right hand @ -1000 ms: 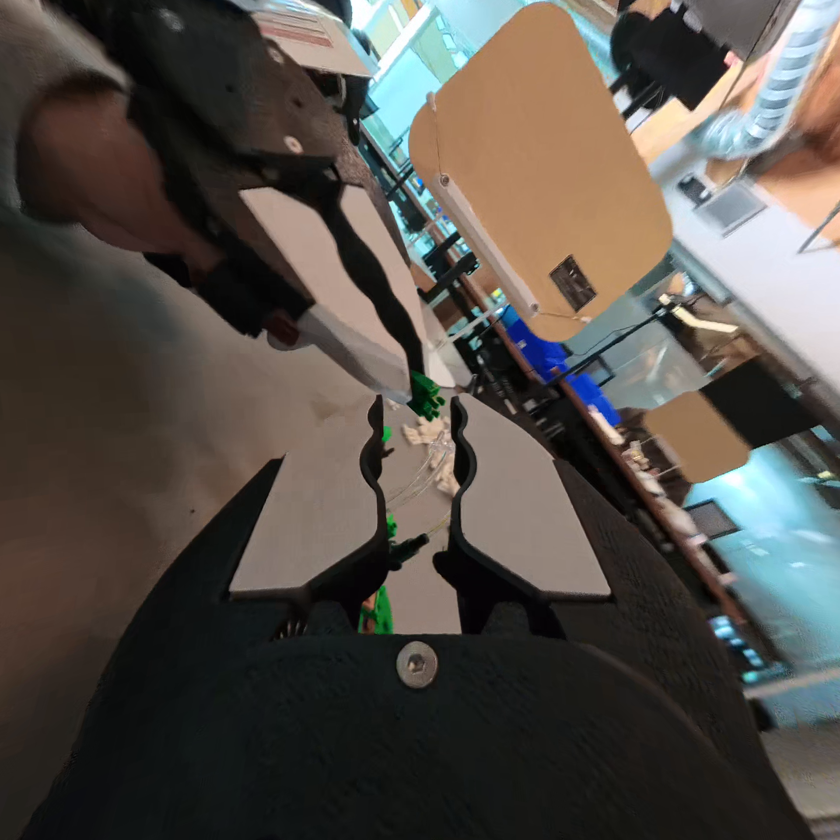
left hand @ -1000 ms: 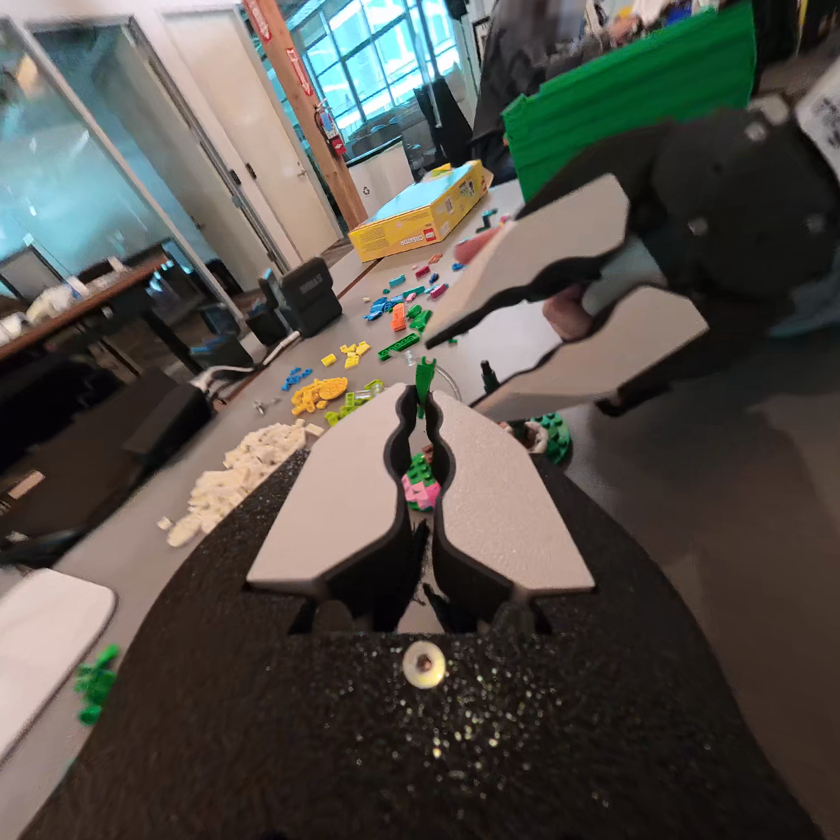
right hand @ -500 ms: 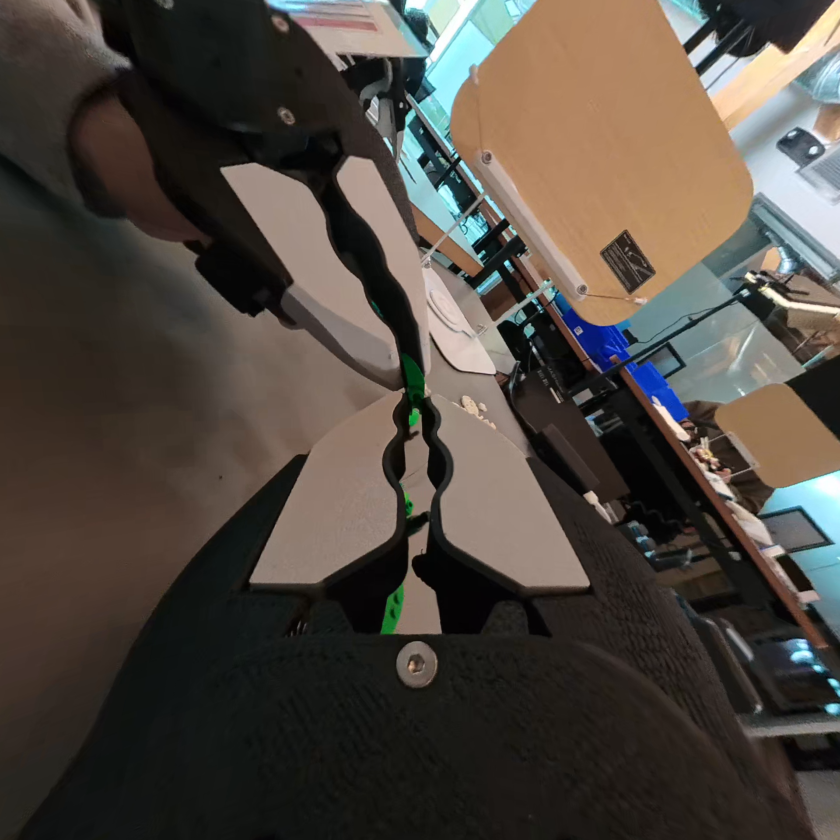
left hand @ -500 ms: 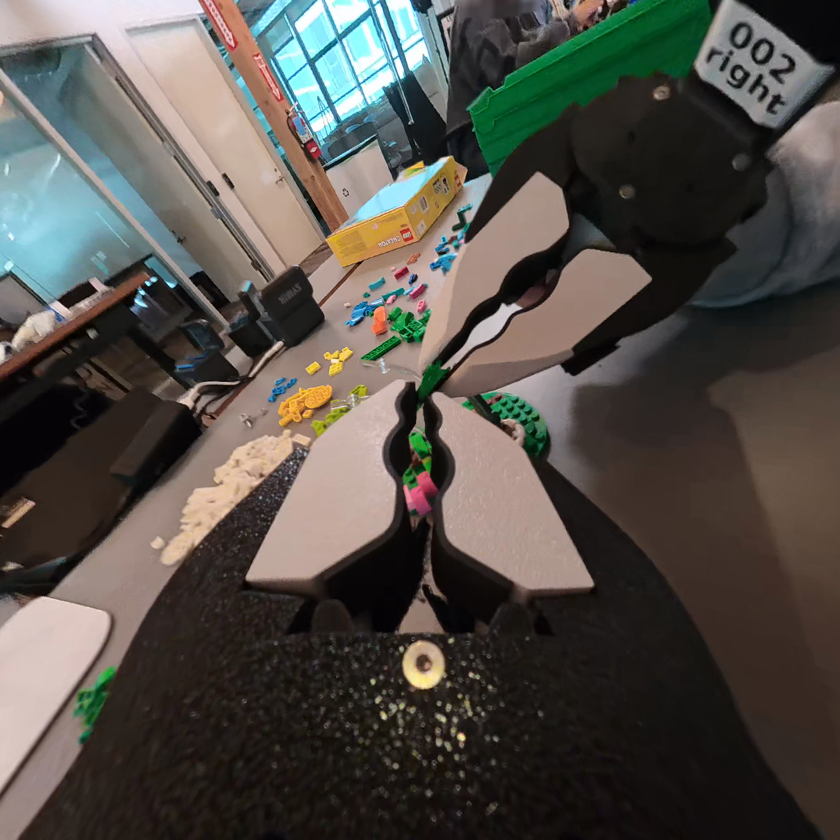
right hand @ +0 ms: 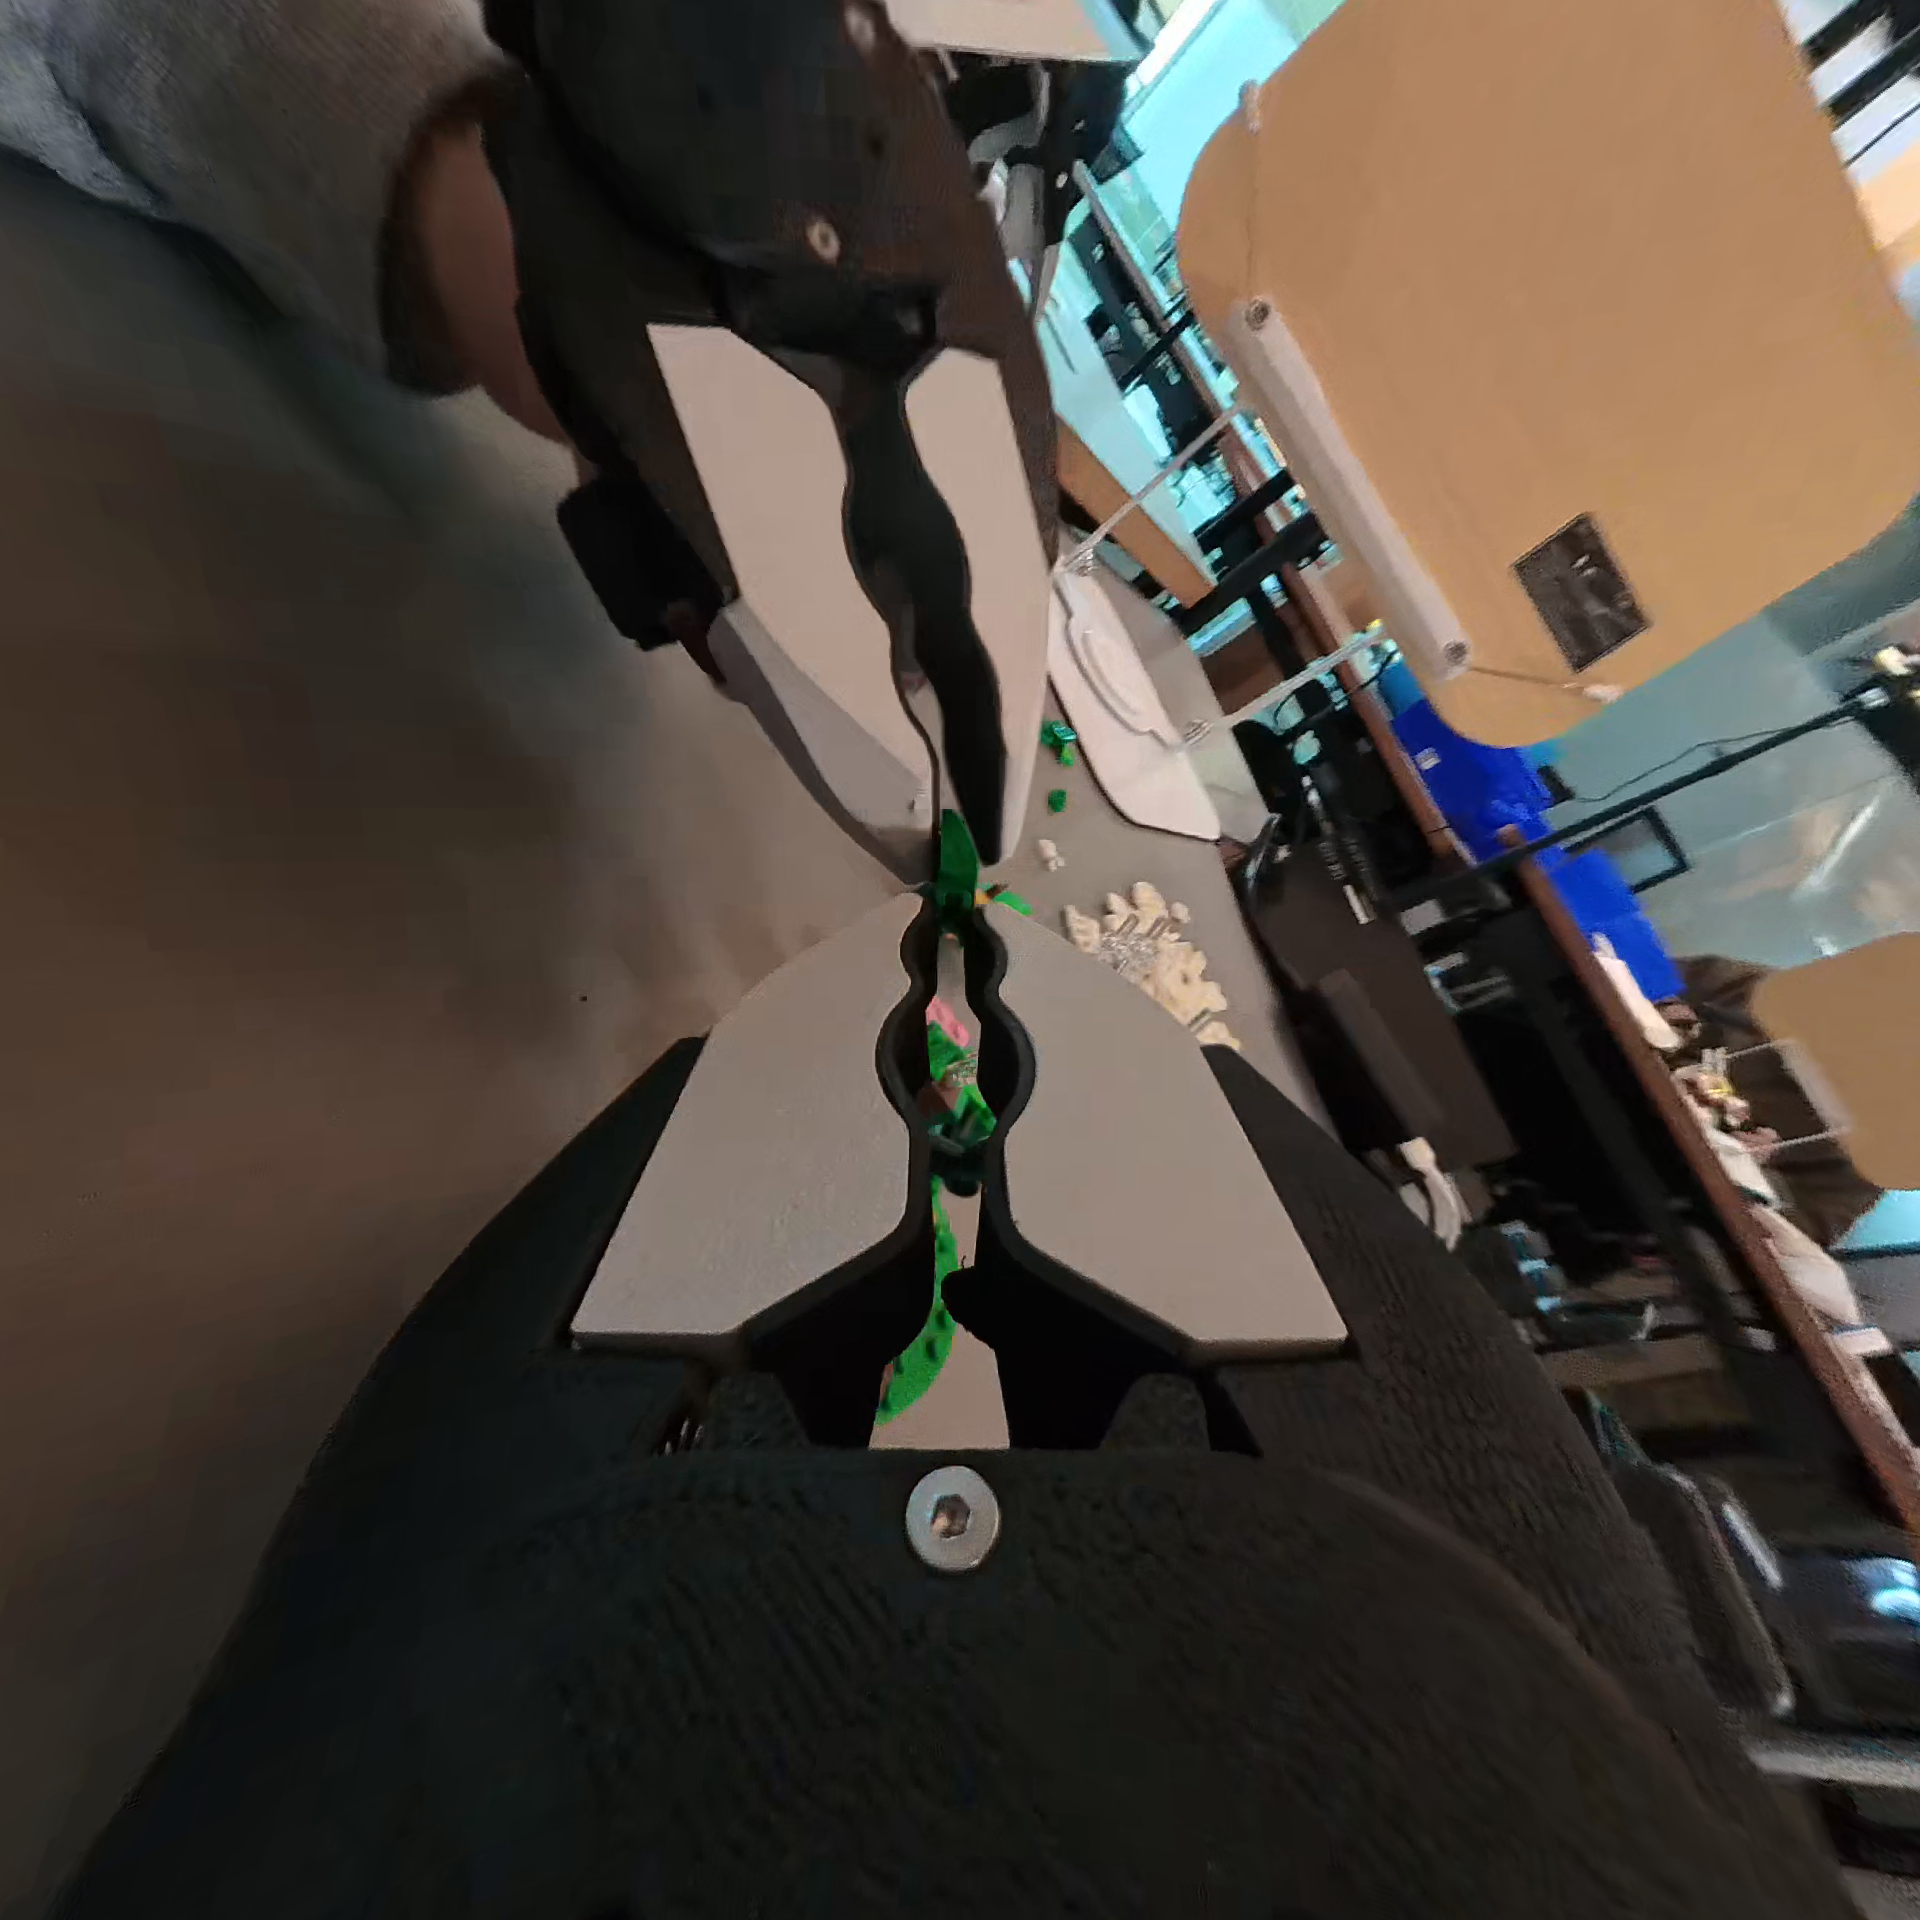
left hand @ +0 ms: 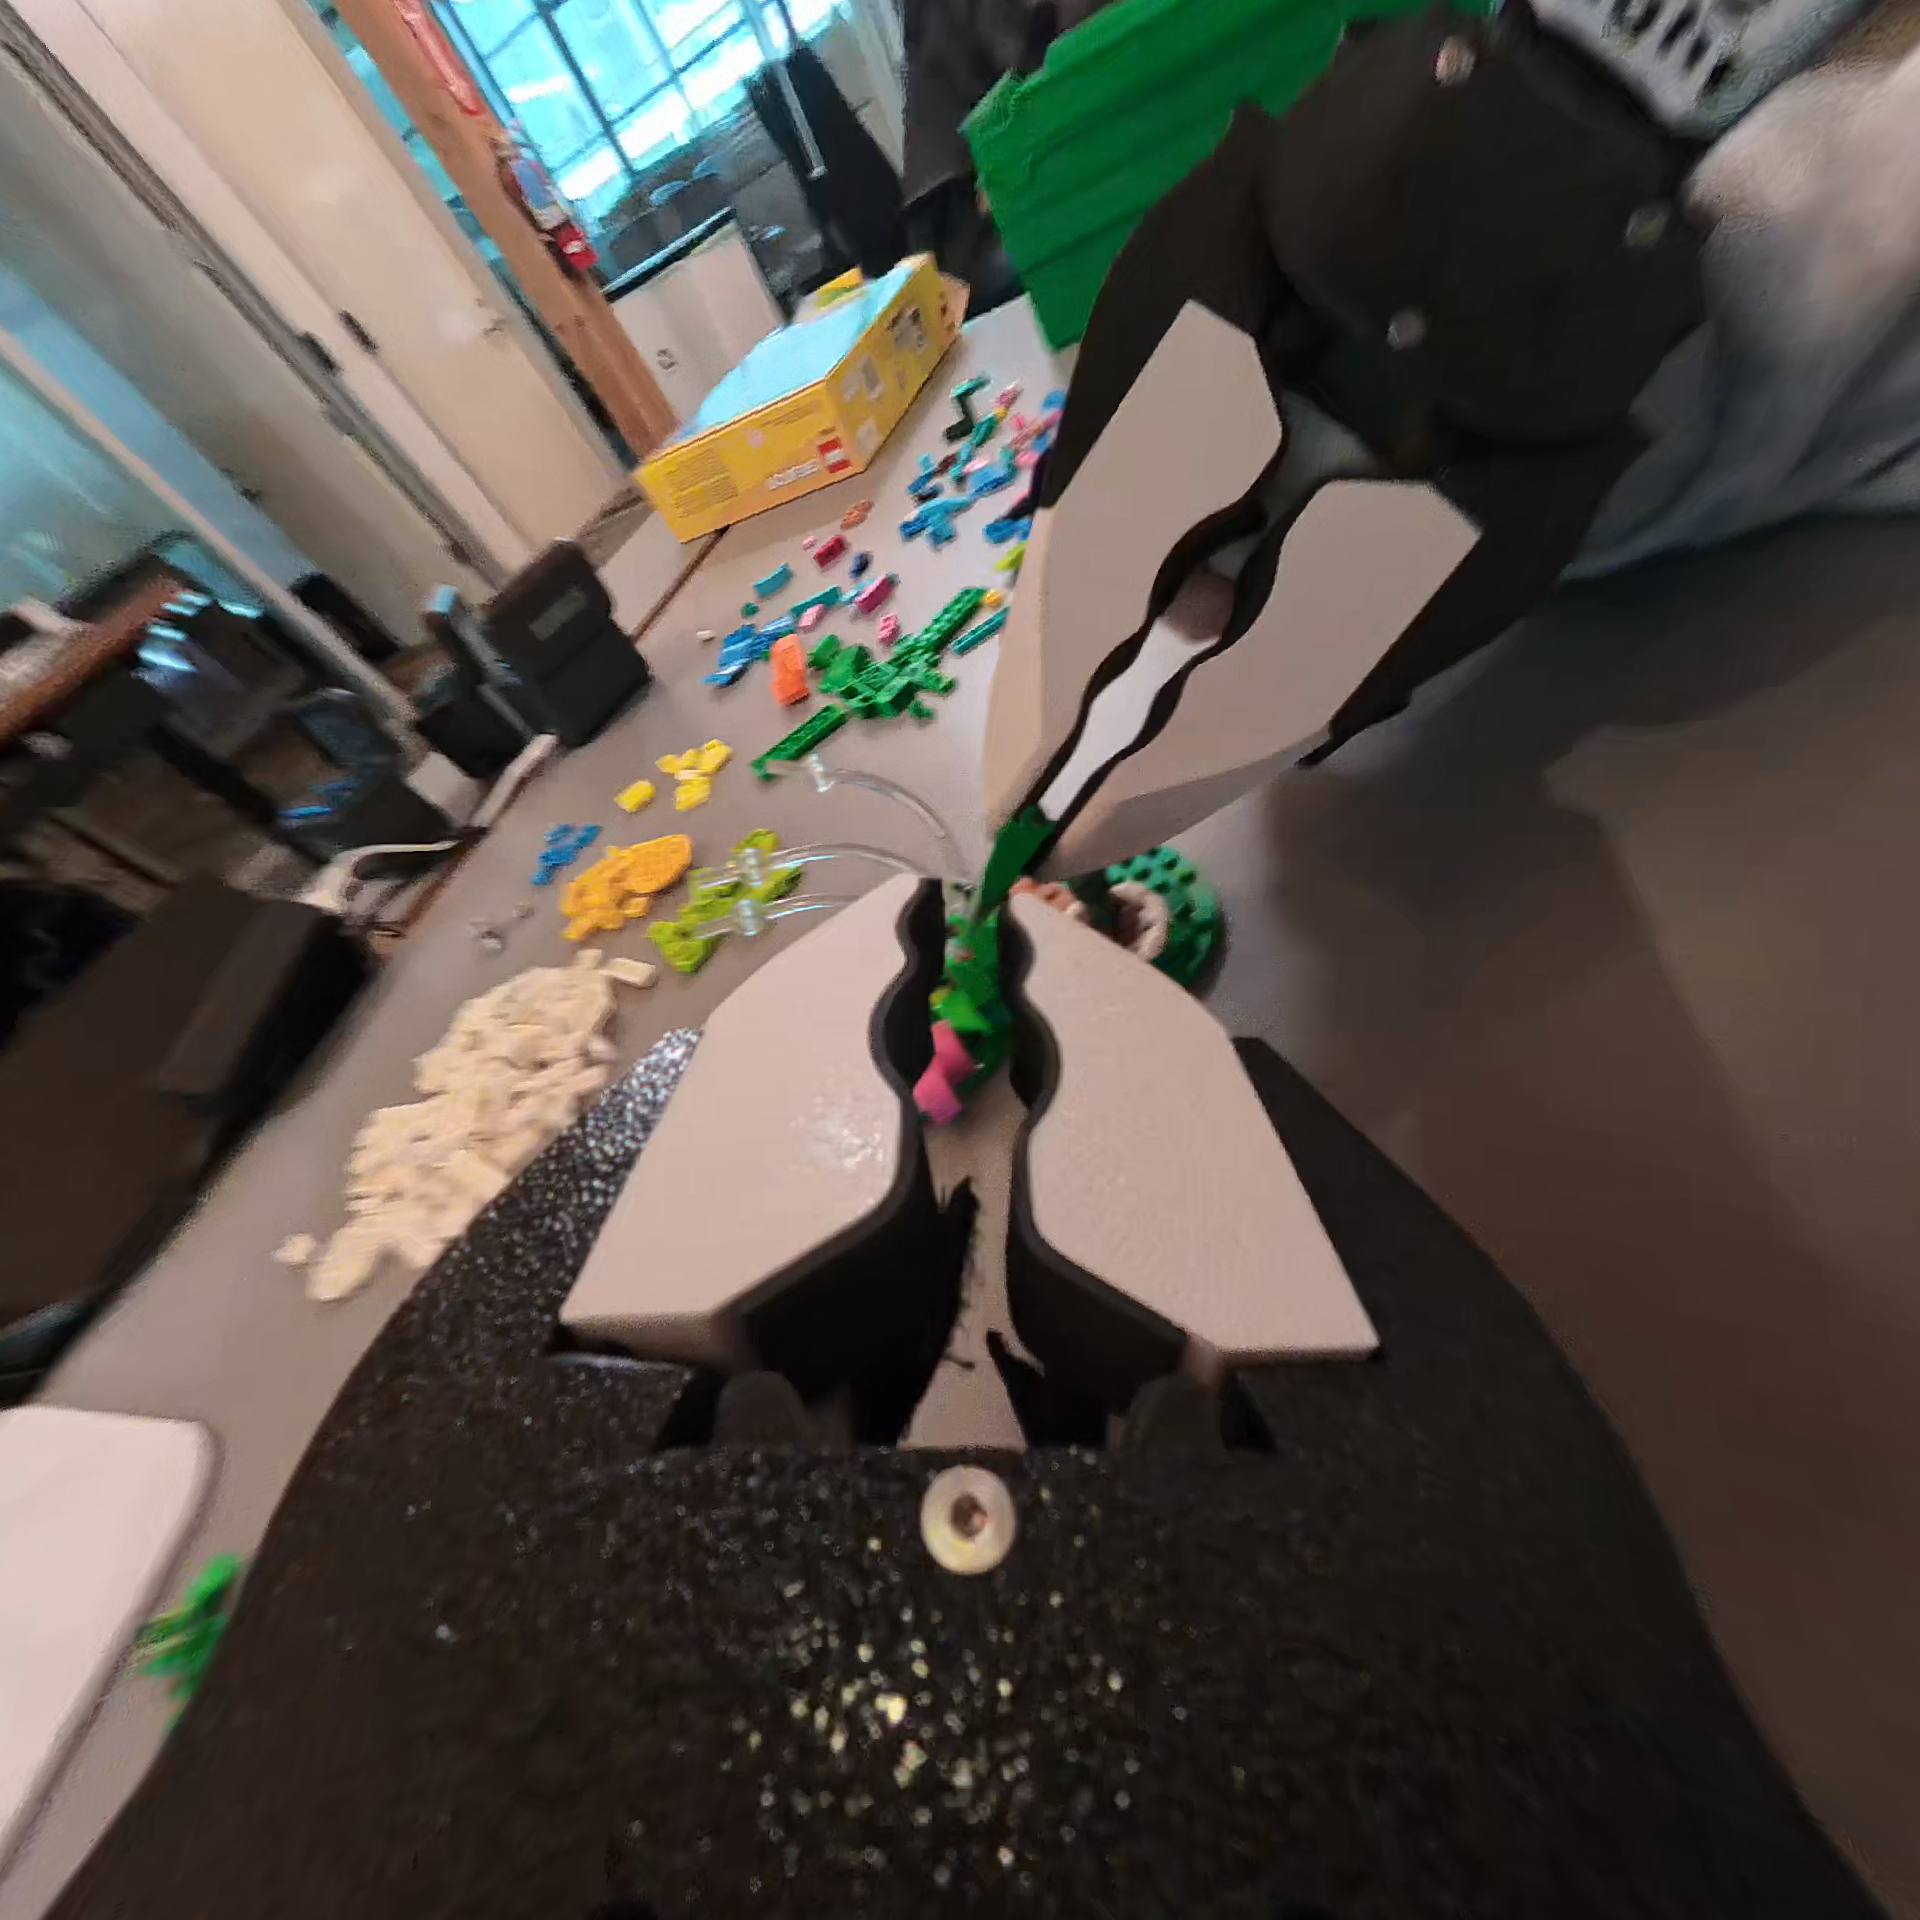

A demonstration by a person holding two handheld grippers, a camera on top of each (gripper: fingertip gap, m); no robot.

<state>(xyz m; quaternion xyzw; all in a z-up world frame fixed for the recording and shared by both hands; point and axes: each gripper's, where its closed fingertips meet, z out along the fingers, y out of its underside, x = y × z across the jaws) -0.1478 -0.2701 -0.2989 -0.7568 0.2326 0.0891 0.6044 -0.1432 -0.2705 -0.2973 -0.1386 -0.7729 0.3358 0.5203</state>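
In the left wrist view my left gripper (left hand: 968, 896) stands slightly open. A thin green leaf piece (left hand: 1003, 852) runs between its tips with a gap at the pads. My right gripper (left hand: 1034, 831) comes down from the upper right and is shut on the leaf's upper end. In the right wrist view the right gripper (right hand: 954, 920) pinches the same leaf (right hand: 954, 862), tip to tip with the left gripper (right hand: 961, 831). Below the fingers sits a small green and pink brick build (left hand: 961, 1029). Beside it is a round green plate (left hand: 1174, 904) on the grey table (left hand: 1558, 1143).
Sorted brick piles lie to the left: white (left hand: 488, 1081), yellow (left hand: 623, 883) and green (left hand: 873, 675), with clear curved pieces (left hand: 883, 800). A yellow box (left hand: 800, 416) and stacked green baseplates (left hand: 1091, 156) stand at the back. A white tray (left hand: 83, 1558) is at the near left. Only a small space, under 4 cm, lies between the two pairs of fingers.
The right gripper moved in from the right and closed on the green leaf that the left gripper held. The left jaws have since parted a little.
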